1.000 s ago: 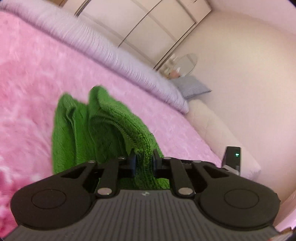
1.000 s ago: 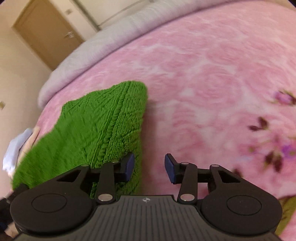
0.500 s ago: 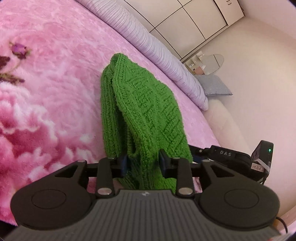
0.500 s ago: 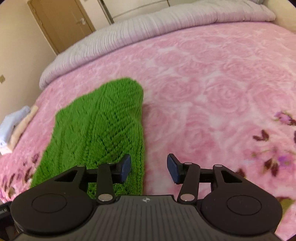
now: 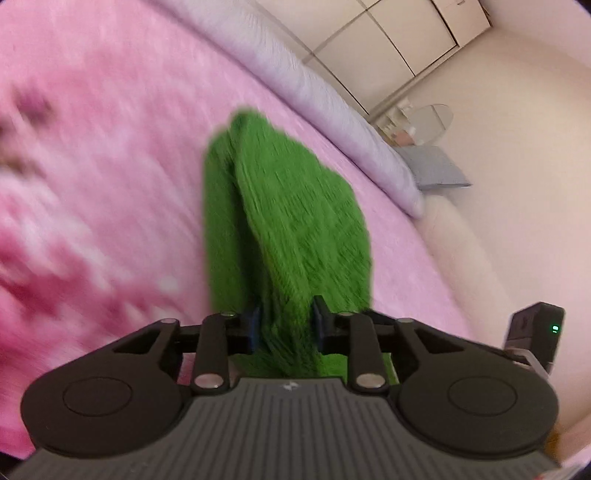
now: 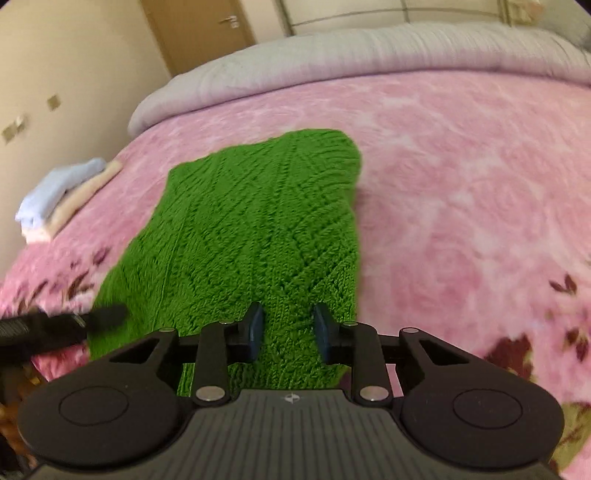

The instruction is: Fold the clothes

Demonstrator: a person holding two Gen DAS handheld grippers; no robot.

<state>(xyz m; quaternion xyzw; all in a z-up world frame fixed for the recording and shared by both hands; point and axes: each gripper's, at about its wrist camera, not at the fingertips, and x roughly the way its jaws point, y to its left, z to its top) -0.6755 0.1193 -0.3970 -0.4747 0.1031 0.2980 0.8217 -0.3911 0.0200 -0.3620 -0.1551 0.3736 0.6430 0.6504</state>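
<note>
A green knitted sweater (image 6: 258, 229) lies folded into a long strip on the pink flowered blanket (image 6: 461, 221). My right gripper (image 6: 287, 328) is at its near end, fingers narrowed onto a ridge of knit between them. In the left wrist view the sweater (image 5: 295, 221) runs away from me as a raised fold. My left gripper (image 5: 285, 325) has that fold filling the gap between its fingers. The left gripper's fingertips (image 6: 107, 314) show as a black blur at the sweater's near left edge. The left view is smeared by motion.
A small stack of folded pale clothes (image 6: 59, 195) sits at the bed's left edge. A grey quilt (image 6: 332, 59) lies rolled along the far side, with a door (image 6: 195, 33) and wardrobes behind. A black box with a green light (image 5: 535, 332) is at right.
My right gripper has moved left over the sweater's near end and narrowed its fingers on it. My left gripper's fingers took a thicker fold between them, and it is still moving.
</note>
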